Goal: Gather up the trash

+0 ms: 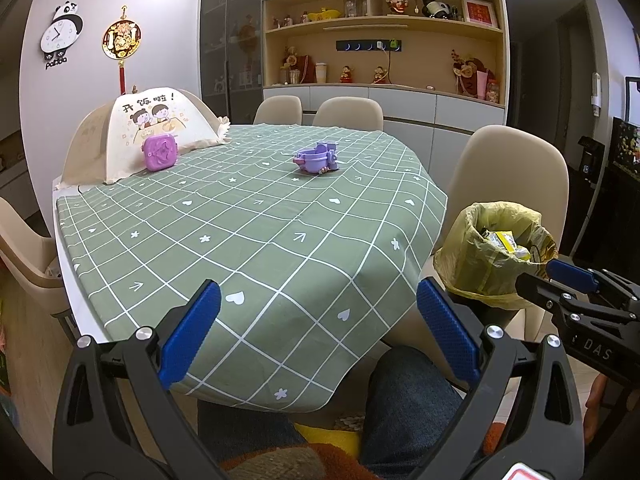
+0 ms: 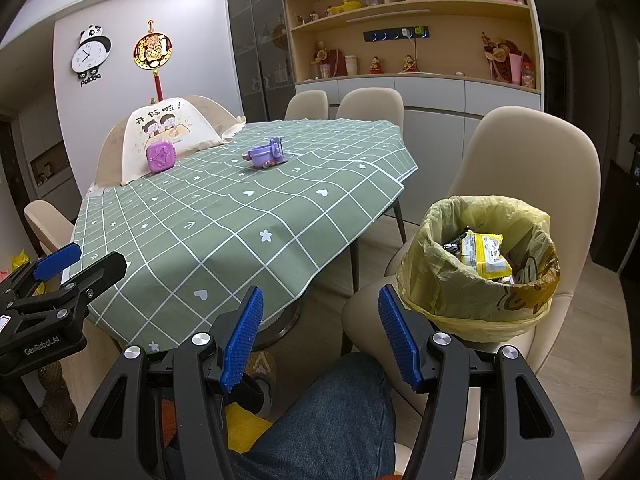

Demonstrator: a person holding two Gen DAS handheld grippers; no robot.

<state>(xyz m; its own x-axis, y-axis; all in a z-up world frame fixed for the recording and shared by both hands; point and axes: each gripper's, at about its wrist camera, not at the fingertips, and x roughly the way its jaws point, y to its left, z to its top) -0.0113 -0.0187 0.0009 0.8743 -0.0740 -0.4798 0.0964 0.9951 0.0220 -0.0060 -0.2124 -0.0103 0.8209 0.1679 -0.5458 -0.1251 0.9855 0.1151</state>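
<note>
A small bin lined with a yellow bag (image 1: 498, 256) (image 2: 480, 264) stands on a beige chair at the table's right. It holds yellow wrappers (image 2: 486, 254) and other scraps. My left gripper (image 1: 316, 328) is open and empty, held low before the table's near edge. My right gripper (image 2: 320, 332) is open and empty, just left of the bin and below its rim. Each gripper shows in the other's view: the right one (image 1: 568, 280), the left one (image 2: 68, 268).
The table has a green checked cloth (image 1: 248, 216) (image 2: 240, 216). On it are a purple toy bucket (image 1: 318, 158) (image 2: 266, 154), a purple case (image 1: 160, 152) (image 2: 160, 156) and a folding food cover (image 1: 160, 120). Beige chairs surround it. My knee in jeans (image 2: 340, 412) is below.
</note>
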